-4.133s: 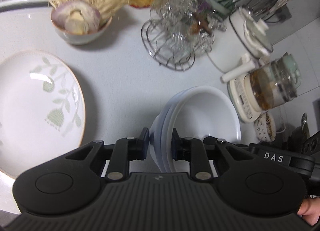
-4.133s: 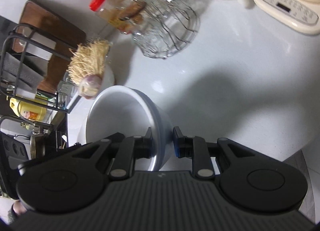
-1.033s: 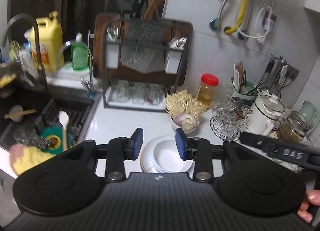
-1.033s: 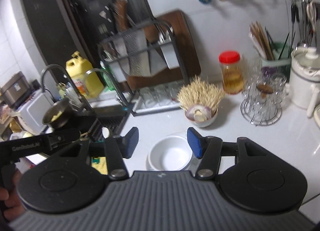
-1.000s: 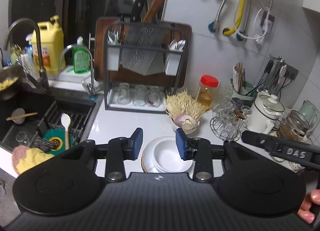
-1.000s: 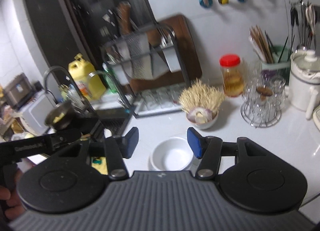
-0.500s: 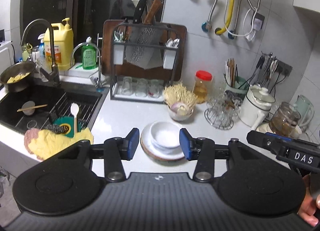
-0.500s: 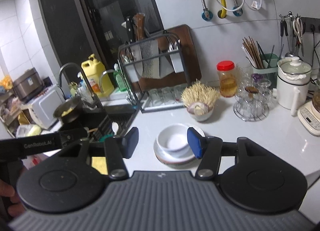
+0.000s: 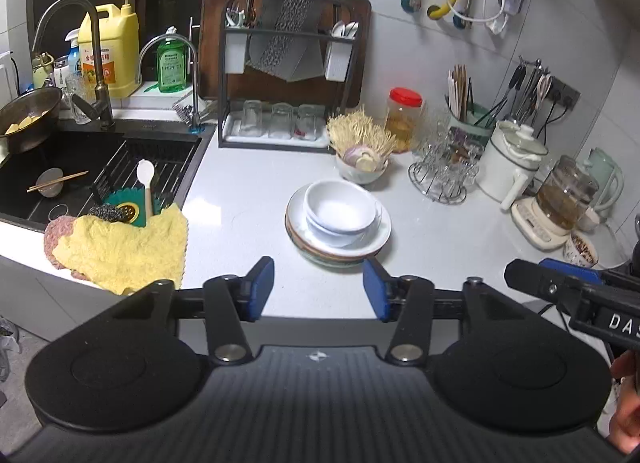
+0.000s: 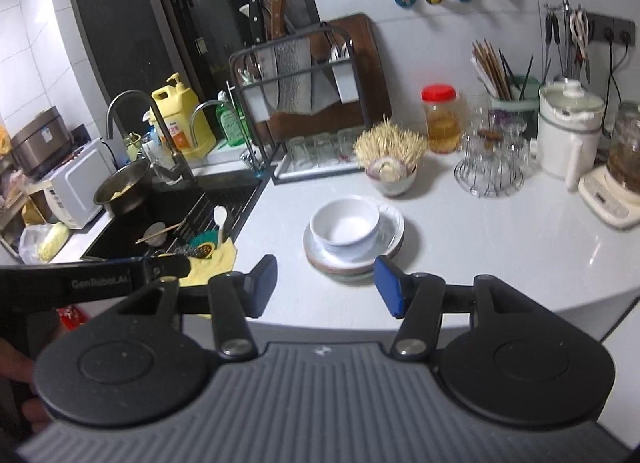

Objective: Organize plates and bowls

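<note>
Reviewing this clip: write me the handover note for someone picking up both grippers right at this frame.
Left gripper: open, holding nothing, held back from the counter.
Right gripper: open, holding nothing, also held back.
The white bowls sit nested on top of the stacked plates, one pile on the white counter in front of the small bowl of toothpicks.
Done: bowls and plates are gathered into a single stack.
Left: apparently nothing on the counter. A small bowl with chopsticks lies in the sink; whether it belongs to the job is unclear.
</note>
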`<state>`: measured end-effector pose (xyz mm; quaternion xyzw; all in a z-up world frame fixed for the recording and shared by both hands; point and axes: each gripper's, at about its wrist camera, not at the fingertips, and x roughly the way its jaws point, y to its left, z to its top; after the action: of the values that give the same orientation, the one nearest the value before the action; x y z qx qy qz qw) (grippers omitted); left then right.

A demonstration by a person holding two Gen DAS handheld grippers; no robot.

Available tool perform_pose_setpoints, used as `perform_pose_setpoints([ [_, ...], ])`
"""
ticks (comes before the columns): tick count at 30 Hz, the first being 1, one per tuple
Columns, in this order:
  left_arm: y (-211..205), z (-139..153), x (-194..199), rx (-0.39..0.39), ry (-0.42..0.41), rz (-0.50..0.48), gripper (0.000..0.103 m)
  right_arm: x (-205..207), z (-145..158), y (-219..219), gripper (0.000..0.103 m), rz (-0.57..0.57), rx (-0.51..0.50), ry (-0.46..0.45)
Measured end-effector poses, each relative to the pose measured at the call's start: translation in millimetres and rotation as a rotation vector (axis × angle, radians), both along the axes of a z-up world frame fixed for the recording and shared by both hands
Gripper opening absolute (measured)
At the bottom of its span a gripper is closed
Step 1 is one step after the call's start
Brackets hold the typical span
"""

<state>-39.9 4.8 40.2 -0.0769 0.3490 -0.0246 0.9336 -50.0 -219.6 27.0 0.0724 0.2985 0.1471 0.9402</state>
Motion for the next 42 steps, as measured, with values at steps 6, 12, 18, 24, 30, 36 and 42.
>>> perform_pose_setpoints([
  [6, -1, -5, 0, -0.010, 0.018, 0.016, 0.071, -1, -5, 4, 0.057, -0.012, -0.033, 0.014],
  [12, 1, 2, -5, -0.003, 0.004, 0.017, 0.087, -1, 4, 6, 0.071, -0.031, -0.083, -0.024],
  [18, -4, 7, -8, 0.042, 0.005, 0.018, 0.095, 1, 3, 5, 0.075, -0.048, -0.068, 0.007],
  [24, -1, 6, -1, 0.039, 0.011, 0.024, 0.095, 4, 4, 3, 0.090, -0.081, -0.072, -0.007],
  [30, -2, 7, 2, 0.044, 0.001, 0.018, 0.096, 8, 2, 6, 0.090, -0.071, -0.080, 0.006],
  [36, -1, 7, 3, 0.043, 0.003, 0.020, 0.098, 8, 5, 7, 0.090, -0.062, -0.089, 0.002],
  [42, 0, 11, 3, 0.054, -0.015, 0.039, 0.099, 9, 4, 7, 0.090, -0.066, -0.088, 0.007],
])
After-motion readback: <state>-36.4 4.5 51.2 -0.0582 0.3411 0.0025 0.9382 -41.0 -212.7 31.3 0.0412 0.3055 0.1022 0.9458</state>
